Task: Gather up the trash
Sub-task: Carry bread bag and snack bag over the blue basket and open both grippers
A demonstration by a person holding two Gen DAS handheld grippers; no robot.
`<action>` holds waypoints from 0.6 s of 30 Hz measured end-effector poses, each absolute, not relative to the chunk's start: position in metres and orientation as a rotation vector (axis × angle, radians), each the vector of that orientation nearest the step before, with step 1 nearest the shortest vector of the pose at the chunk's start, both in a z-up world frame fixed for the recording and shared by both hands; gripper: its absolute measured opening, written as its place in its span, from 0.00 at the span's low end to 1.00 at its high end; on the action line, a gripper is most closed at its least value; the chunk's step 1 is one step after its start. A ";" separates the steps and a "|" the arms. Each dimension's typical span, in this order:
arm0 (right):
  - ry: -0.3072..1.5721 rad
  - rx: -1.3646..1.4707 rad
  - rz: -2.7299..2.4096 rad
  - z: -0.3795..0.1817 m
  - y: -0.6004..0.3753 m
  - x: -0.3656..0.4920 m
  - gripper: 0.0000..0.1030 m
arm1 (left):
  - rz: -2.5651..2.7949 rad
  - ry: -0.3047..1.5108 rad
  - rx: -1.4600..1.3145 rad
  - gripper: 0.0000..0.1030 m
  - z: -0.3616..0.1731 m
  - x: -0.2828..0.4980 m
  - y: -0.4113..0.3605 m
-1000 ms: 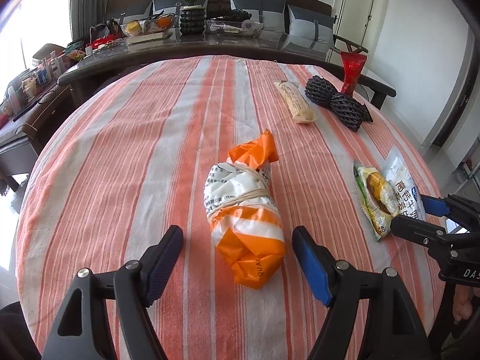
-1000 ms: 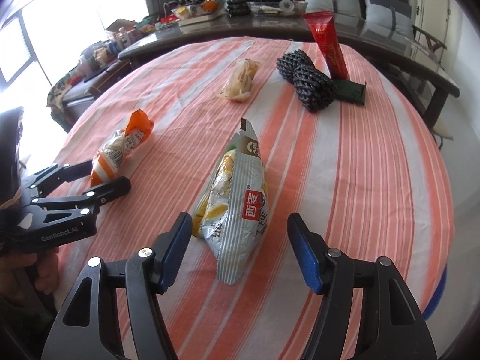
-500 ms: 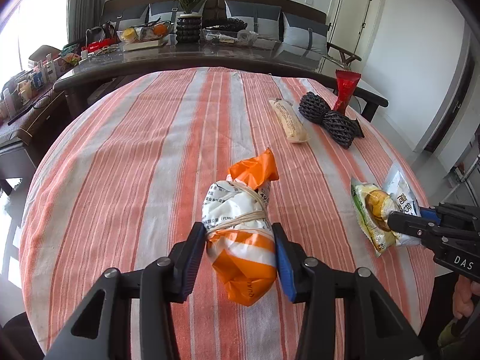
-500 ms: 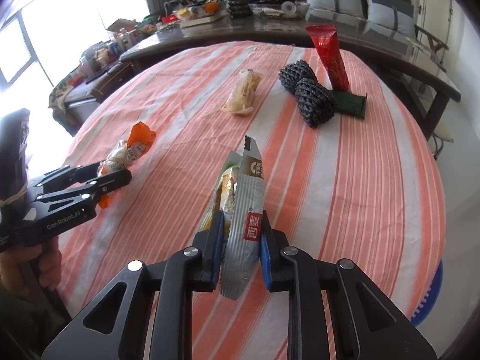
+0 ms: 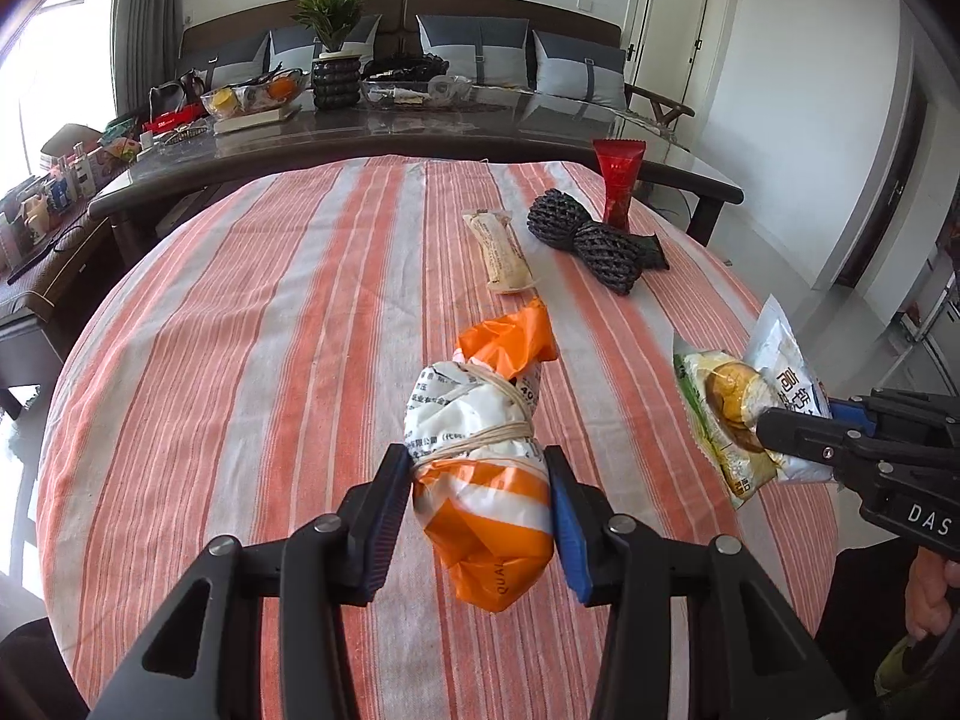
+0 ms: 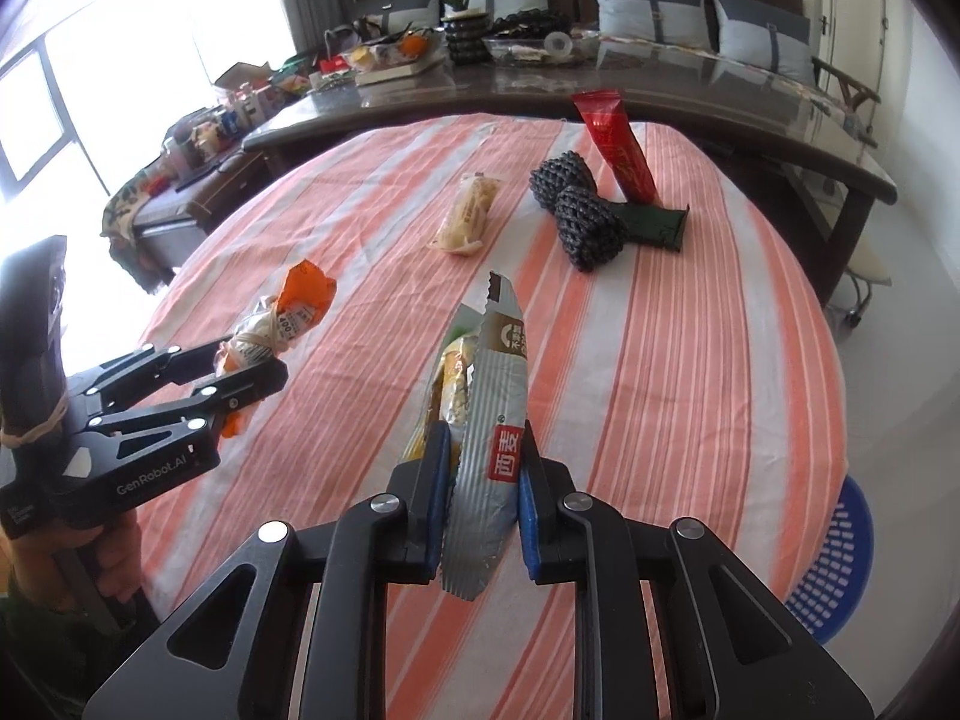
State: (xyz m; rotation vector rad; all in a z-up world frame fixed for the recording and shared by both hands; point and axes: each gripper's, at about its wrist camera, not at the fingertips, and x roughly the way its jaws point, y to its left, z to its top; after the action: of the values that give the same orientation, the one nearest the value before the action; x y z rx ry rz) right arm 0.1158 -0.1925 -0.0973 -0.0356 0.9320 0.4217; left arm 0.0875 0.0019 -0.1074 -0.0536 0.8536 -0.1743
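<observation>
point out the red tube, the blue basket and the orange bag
red tube (image 6: pixel 618 147), right wrist view, middle of its body
blue basket (image 6: pixel 840 564), right wrist view, its slotted wall
orange bag (image 5: pixel 486 516), left wrist view, orange lower half

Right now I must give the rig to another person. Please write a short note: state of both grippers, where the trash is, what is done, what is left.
Left gripper: shut on the orange and white bundle.
Right gripper: shut on the snack wrappers.
Done: both pieces gripped; the wrappers look raised off the striped tablecloth.
On the table: pale wrapper, black mesh pieces, red tube.
Blue basket stands beside the table, probably the bin.
Left: drop both pieces, then collect the other three.
</observation>
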 end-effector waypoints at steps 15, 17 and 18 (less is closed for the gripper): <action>0.922 -0.017 0.371 -0.097 -0.222 0.109 0.18 | -0.219 0.845 0.019 0.44 -0.097 0.083 -0.038; 0.922 -0.012 0.367 -0.097 -0.226 0.108 0.18 | -0.222 0.844 0.025 0.44 -0.096 0.083 -0.042; 0.921 -0.010 0.366 -0.097 -0.227 0.108 0.18 | -0.223 0.843 0.030 0.44 -0.095 0.083 -0.043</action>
State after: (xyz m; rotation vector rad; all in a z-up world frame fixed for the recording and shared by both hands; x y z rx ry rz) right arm 0.1079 -0.2270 -0.0974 -0.0104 0.9212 0.3657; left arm 0.0831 -0.0435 -0.0952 0.0300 0.8432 -0.2234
